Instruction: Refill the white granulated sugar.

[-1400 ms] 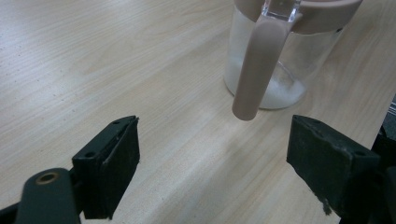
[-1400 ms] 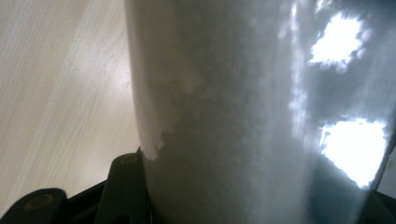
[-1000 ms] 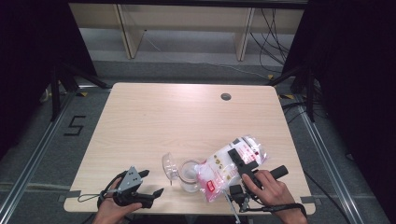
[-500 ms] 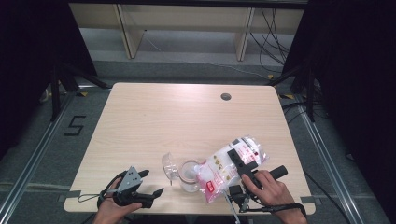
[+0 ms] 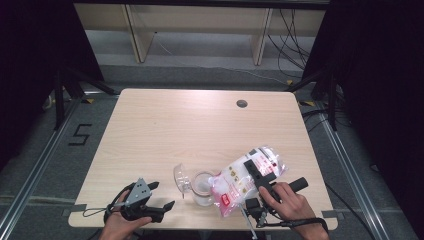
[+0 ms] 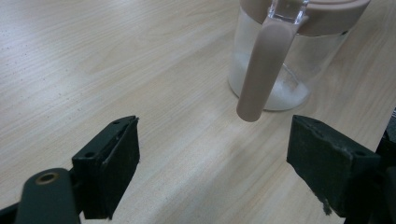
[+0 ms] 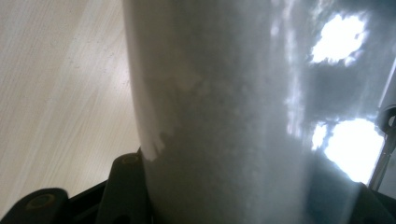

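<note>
Over the clear pink-lidded plastic jug, right tongs stay clamped on the clear powder bag (tipped, pouring underway); left tongs apart, unmoved.

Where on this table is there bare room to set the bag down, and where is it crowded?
Bare: the light wooden table from the far edge with its round dark cable hole to mid-depth, plus the left side ahead of the open left tongs. Crowded: the near edge, where the clear lidded jug, the clear plastic bag of white grains and the right tongs gripping it cluster.
</note>
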The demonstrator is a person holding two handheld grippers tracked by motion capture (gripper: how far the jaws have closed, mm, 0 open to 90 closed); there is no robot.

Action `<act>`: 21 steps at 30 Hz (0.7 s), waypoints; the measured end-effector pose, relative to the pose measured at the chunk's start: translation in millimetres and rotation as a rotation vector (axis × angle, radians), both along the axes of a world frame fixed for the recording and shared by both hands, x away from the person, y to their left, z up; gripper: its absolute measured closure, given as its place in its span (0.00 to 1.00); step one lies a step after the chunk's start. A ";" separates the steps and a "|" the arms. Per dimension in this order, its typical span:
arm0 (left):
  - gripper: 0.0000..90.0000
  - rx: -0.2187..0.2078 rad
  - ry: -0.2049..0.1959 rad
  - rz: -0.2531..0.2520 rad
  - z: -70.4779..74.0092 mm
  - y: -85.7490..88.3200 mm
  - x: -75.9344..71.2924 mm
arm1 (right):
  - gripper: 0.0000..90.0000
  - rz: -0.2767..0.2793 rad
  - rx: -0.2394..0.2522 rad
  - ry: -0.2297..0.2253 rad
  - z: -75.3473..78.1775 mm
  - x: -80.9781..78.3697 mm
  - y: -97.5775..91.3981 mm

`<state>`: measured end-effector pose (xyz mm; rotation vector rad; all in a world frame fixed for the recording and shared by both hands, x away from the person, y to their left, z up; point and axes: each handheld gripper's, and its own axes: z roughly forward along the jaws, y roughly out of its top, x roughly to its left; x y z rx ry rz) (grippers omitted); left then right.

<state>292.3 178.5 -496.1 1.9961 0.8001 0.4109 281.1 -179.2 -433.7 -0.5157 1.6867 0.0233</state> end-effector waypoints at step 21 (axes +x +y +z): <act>0.19 -0.018 0.011 0.020 -0.6 -0.9 -1.0 | 0.59 0.000 -0.018 0.017 -2.7 0.4 1.2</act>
